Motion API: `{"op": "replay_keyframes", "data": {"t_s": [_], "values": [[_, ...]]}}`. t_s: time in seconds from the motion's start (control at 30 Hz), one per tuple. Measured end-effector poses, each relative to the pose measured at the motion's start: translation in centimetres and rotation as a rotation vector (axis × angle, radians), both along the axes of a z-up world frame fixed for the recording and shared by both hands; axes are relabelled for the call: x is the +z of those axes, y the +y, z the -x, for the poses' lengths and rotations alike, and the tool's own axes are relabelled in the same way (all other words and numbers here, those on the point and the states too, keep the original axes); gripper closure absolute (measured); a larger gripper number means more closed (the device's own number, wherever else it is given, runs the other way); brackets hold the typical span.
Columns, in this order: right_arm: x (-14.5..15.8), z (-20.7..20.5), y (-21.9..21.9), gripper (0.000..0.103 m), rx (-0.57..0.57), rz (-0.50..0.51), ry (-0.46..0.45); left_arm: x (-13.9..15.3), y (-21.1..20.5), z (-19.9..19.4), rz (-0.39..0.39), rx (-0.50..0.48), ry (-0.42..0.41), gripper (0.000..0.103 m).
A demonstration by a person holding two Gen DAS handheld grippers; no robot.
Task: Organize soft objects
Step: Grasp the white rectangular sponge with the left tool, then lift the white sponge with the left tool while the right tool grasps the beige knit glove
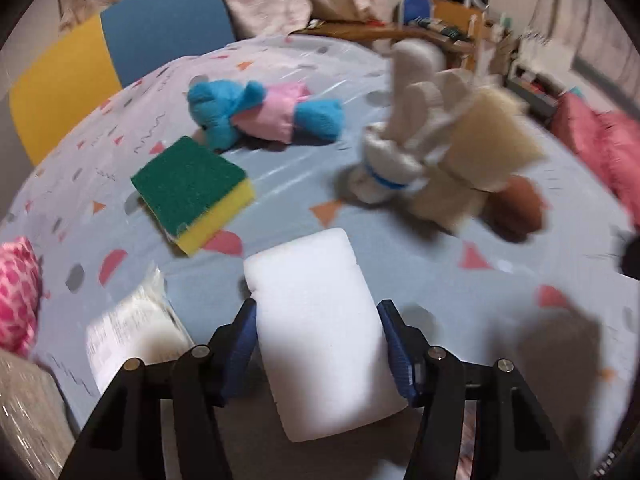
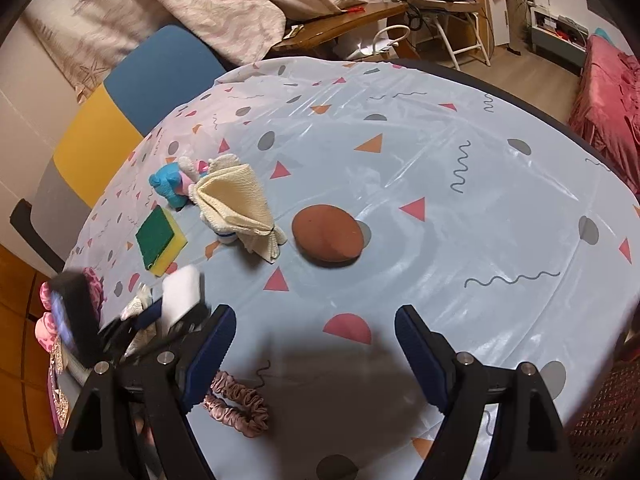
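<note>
My left gripper [image 1: 317, 306] is shut on a white foam block [image 1: 320, 328], with its blue pads pressing both long sides. The block [image 2: 182, 292] also shows at the left of the right wrist view. Ahead on the patterned tablecloth [image 1: 400, 280] lie a green and yellow sponge [image 1: 192, 192], a blue and pink plush [image 1: 260, 114], a white plush [image 1: 404, 120] wrapped with a cream cloth [image 1: 484, 136], and a brown round pad [image 1: 520, 208]. My right gripper [image 2: 316, 312] hangs open over the cloth with nothing between its fingers. A pink scrunchie [image 2: 236, 404] lies by its left finger.
A blue and yellow chair [image 2: 132, 92] stands at the table's far left. A white plastic packet [image 1: 132, 328] and a pink patterned item [image 1: 16, 292] lie near the left edge. A red bed cover [image 2: 608, 100] is off to the right.
</note>
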State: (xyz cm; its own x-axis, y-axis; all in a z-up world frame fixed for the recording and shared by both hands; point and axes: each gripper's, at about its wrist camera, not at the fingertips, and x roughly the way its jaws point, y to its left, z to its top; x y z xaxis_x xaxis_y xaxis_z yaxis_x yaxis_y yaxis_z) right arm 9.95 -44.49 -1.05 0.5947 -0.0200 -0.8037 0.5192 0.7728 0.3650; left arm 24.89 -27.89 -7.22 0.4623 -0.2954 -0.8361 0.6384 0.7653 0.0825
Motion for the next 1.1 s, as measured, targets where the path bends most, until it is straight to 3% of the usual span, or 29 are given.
{"op": "replay_keyframes", "data": {"t_s": [0.17,0.37,0.5,0.63,0.77,0.93,1.1], "values": [[-0.5,-0.3,0.2,0.02,0.016,-0.003,0.019,1.6,3.6,4.7,0.107,-0.022,0.026,0.043],[-0.4,-0.7,1.4,0.02,0.071,0.017,0.002,1.5,8.3,11.1,0.113,-0.027,0.011,0.042],[0.0,-1.5,2.2,0.02,0.106,0.047,-0.019,0.9,12.7,14.8,0.122,0.045,0.036,0.042],[0.5,-4.3,2.9,0.02,0.155,0.133,-0.036,-0.2,16.3,16.4,0.121,0.108,0.066,0.042],[0.1,-8.0,2.9,0.02,0.181,0.218,-0.014,-0.2,17.7,17.3,0.153,0.118,0.041,0.042],[0.1,-10.5,2.7,0.02,0.194,0.202,-0.024,-0.2,17.8,17.8,0.153,0.109,0.004,0.041],[1.7,-9.6,7.3,0.02,0.525,0.034,-0.115,-0.2,18.3,17.5,0.193,0.111,0.017,0.041]]}}
